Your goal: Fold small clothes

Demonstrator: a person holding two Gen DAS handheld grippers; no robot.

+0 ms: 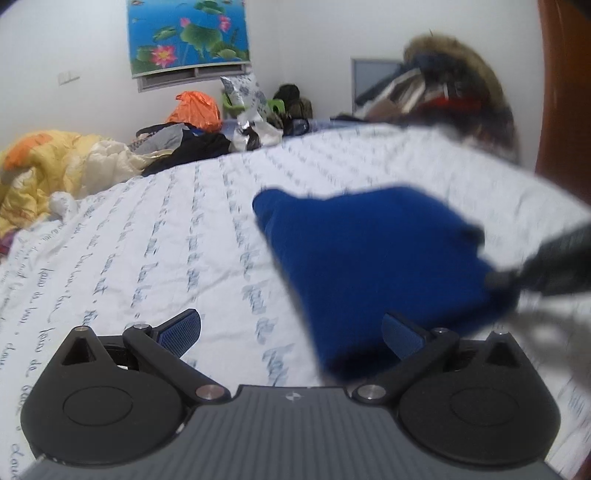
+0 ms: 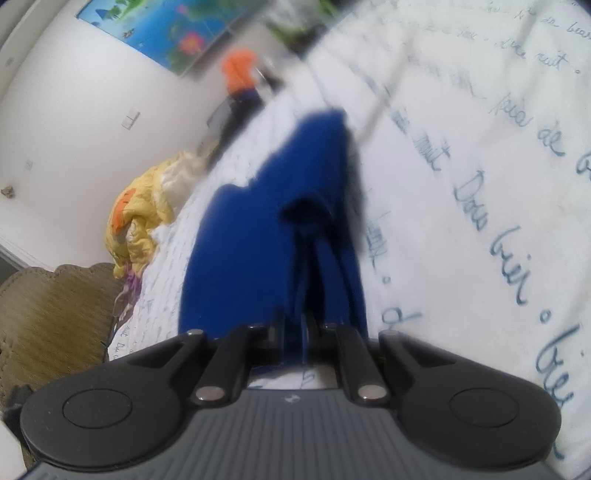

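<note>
Blue cloth (image 1: pixel 373 273), some small piece of clothing, hangs lifted above the bed (image 1: pixel 155 236), which is covered in a white sheet with lines of blue cursive writing. Both views are pretty smeared, so I can't say what kind of garment it is.

From the left wrist view, the left claw (image 1: pixel 291 334) is spread wide with nothing between its blue ribbed pads (image 1: pixel 183 330). The right-hand pad sits in front of the cloth's lower edge, but I can't tell if it touches. The other claw comes in from the right edge as a dark blurry shape, pinching the cloth at its far right corner.

From the right wrist view, the right claw (image 2: pixel 301 280) is clenched on a bunched fold of the blue cloth (image 2: pixel 236 243). The fabric runs up between the two fingers and drapes off to the left and away from the camera, over the sheet (image 2: pixel 480 155).

Background stuff: a yellow and orange quilt (image 1: pixel 44 166) is crumpled at the left side of the bed, dark clothes (image 1: pixel 184 147) are piled at the far edge, and an orange plastic bag (image 1: pixel 195 110) sits behind them. A lotus flower poster (image 1: pixel 186 33) hangs on the white wall. A heap of jackets with a fur trim (image 1: pixel 450 81) is at the far right.
</note>
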